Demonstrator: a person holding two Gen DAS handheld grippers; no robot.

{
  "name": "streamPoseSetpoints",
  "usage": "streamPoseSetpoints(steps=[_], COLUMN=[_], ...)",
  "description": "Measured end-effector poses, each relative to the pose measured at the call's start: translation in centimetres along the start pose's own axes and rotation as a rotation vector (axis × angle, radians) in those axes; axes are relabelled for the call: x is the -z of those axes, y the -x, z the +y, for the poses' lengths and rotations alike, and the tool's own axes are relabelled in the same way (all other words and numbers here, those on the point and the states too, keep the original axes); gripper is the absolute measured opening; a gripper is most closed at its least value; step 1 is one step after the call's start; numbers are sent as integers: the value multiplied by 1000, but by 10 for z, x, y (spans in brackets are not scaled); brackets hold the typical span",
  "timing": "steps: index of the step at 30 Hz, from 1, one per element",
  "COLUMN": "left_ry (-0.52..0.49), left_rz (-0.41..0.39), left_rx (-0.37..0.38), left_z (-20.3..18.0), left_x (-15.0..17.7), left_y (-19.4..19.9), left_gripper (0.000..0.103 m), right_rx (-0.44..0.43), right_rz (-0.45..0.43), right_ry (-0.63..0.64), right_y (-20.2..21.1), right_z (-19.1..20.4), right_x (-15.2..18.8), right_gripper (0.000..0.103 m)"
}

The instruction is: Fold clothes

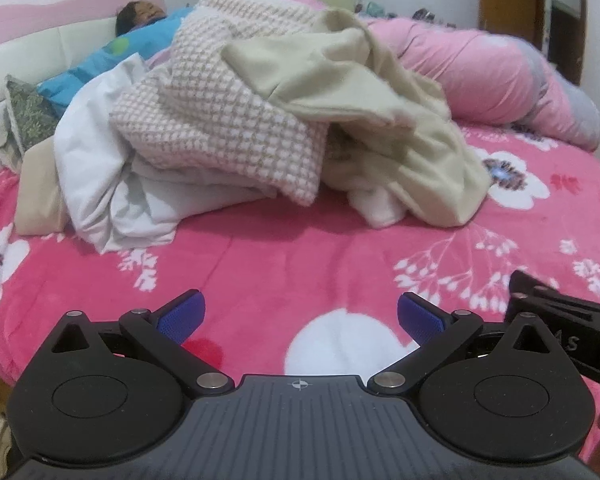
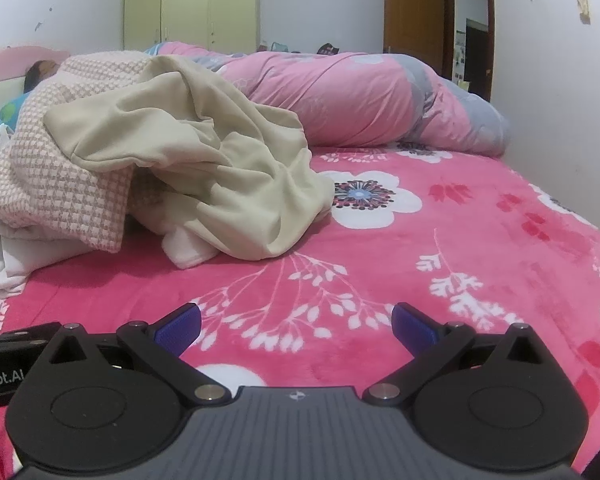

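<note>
Clothes: a loose heap is seen on the pink floral bedspread [image 1: 260, 264], toward the head of the bed and well apart from both grippers; nothing in it looks folded.
Beige garment [image 2: 204, 160]: draped crumpled over the top and front of the heap, its hem spilling onto the bedspread.
Checked pink-and-white knit [image 1: 220, 120]: bunched under the beige garment, slumped to the left.
White garment [image 1: 100, 184]: crushed at the bottom left of the heap; a small white piece [image 2: 186, 250] pokes out under the beige hem.
Left gripper [image 1: 300, 316]: jaws spread wide, nothing held, poised low over bare bedspread.
Right gripper [image 2: 296, 326]: likewise spread and empty, just beside the left one.
Surroundings: a rolled pink quilt [image 2: 360, 100] lies behind the heap; a person's head [image 1: 138, 16] is visible by the headboard.
Done: nothing, as far as can be judged; no flattened or stacked piece is visible.
Left: every garment is judged still to be pulled out, spread on the open bedspread and folded; the beige garment on top looks the easiest to take first.
</note>
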State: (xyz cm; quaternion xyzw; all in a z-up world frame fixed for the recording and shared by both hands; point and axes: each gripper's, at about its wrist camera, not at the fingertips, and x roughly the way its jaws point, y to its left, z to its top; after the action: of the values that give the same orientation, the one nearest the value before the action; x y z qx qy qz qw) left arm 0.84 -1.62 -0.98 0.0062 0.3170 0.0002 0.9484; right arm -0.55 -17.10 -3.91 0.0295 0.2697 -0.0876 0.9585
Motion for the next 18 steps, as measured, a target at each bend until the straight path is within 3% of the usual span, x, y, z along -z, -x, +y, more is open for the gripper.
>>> streamPoseSetpoints(steps=[6,18], left_ry=[-31,15], left_rz=[-41,-82], left_rx=[-14,-6], left_z=[-6,9], left_x=[-2,-5], left_y=[8,10], left_gripper=[103,102], right_rx=[-5,-12], right_rz=[-1,-7], right_ry=[-2,24], right_y=[2,6], right_z=[-1,5], right_x=[-1,-3], right_gripper=[103,103])
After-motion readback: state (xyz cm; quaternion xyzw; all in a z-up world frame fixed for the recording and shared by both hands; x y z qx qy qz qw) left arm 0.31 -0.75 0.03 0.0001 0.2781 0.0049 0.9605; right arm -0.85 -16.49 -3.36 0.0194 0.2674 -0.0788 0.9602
